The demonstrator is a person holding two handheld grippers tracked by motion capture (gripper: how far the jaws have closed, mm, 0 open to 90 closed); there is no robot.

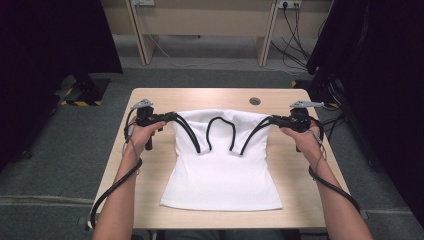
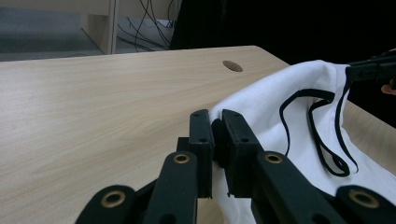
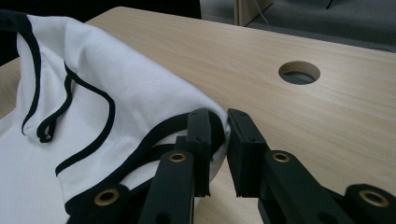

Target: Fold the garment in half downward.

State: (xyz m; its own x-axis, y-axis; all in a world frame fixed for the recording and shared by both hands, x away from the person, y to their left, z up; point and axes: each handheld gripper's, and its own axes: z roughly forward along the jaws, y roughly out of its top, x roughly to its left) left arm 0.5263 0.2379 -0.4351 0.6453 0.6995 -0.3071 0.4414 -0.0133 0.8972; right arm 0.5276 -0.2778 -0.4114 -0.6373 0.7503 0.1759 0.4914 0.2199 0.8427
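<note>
White top (image 1: 220, 175) pinched by both jaws, gripped corners probably hidden

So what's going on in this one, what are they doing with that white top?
A person at a wooden table holds a white tank top with black trim by its two upper corners. The left gripper is shut on one corner and the right gripper on the other, so the top edge is lifted and stretched between them. The lower part and hem lie flat on the table near the person. The straps hang slack in the middle.
</note>
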